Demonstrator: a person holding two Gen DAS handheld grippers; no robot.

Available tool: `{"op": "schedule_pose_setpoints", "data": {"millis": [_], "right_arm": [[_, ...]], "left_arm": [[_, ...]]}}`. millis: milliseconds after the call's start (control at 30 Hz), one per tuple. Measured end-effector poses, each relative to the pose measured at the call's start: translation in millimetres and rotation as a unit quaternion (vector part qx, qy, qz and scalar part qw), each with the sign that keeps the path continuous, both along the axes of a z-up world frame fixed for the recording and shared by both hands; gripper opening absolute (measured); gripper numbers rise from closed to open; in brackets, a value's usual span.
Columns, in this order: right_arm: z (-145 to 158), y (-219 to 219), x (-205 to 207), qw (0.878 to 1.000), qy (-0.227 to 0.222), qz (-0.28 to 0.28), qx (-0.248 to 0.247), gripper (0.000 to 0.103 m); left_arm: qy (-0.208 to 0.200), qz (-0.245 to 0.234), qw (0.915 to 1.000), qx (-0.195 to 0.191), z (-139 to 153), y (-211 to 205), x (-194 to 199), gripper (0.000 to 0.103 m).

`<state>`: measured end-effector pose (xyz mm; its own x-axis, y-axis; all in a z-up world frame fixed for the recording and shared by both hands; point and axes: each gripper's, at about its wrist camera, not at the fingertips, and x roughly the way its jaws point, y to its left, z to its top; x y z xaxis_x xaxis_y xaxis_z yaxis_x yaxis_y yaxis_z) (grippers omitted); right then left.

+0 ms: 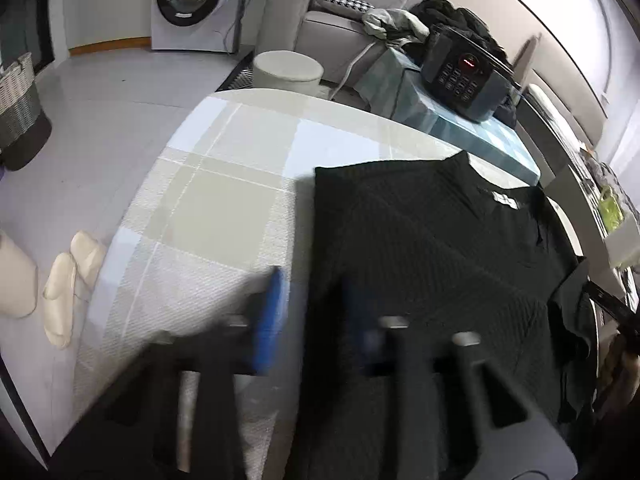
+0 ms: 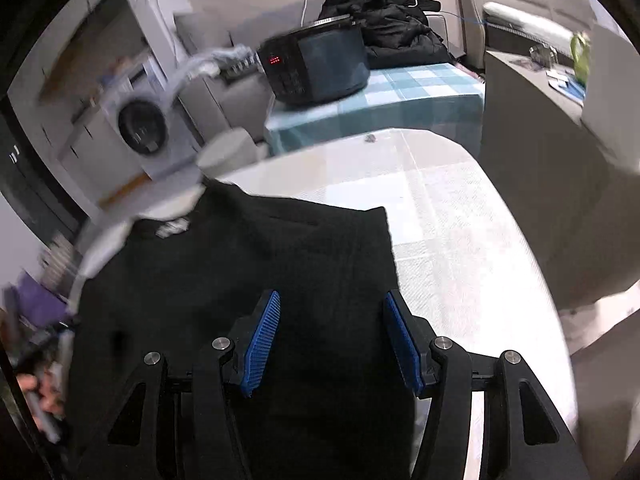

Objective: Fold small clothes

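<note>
Over black sweater (image 1: 440,240), left tongs (image 1: 316,296) gaping, right tongs (image 2: 332,296) gaping, slippers (image 1: 68,276) left view only

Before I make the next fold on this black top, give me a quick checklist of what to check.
1. Black top lying flat on the table: ok.
2. Neck label facing up: ok.
3. Right tongs open above the top, nothing pinched: ok.
4. Left tongs placed at the top's side edge: ok.
5. Left tongs' hold on that edge: cannot tell, the pads look apart but are blurred.
</note>
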<state>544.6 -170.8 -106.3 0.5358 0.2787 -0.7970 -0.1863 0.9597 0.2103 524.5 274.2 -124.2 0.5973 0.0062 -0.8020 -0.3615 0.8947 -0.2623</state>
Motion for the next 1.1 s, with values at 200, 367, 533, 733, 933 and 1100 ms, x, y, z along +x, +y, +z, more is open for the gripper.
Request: {"op": "schedule_pose_setpoints", "data": {"millis": [200, 367, 533, 733, 933, 1100], "right_arm": [[-5.5, 15.8, 2.1, 0.998, -0.016, 0.037, -0.049, 0.019], [-4.2, 22.2, -2.9, 0.996, -0.041, 0.051, -0.063, 0.007], [-7.0, 16.3, 6.6, 0.996, -0.047, 0.022, -0.069, 0.006], [-7.1, 19.0, 22.3, 0.996, -0.041, -0.013, -0.076, 0.007], [27.7, 12.2, -16.6, 0.996, -0.082, -0.01, -0.035, 0.042], [53.3, 13.4, -79.6, 0.995, -0.087, 0.044, -0.001, 0.059]], "left_arm": [[-0.003, -0.005, 1.0, 0.007, -0.6, -8.7, 8.6, 0.006], [-0.013, -0.004, 0.9997, -0.019, -3.6, -1.1, 19.7, 0.005], [-0.014, 0.002, 0.9995, -0.028, -4.7, 0.3, 38.9, 0.005], [0.0, -0.005, 0.9999, 0.014, 1.8, -15.6, 55.1, 0.006], [-0.005, -0.03, 0.9985, 0.044, 27.1, -29.7, 15.1, 0.024], [-0.041, -0.013, 0.9981, 0.044, 50.6, -38.5, -64.0, 0.079]]}}
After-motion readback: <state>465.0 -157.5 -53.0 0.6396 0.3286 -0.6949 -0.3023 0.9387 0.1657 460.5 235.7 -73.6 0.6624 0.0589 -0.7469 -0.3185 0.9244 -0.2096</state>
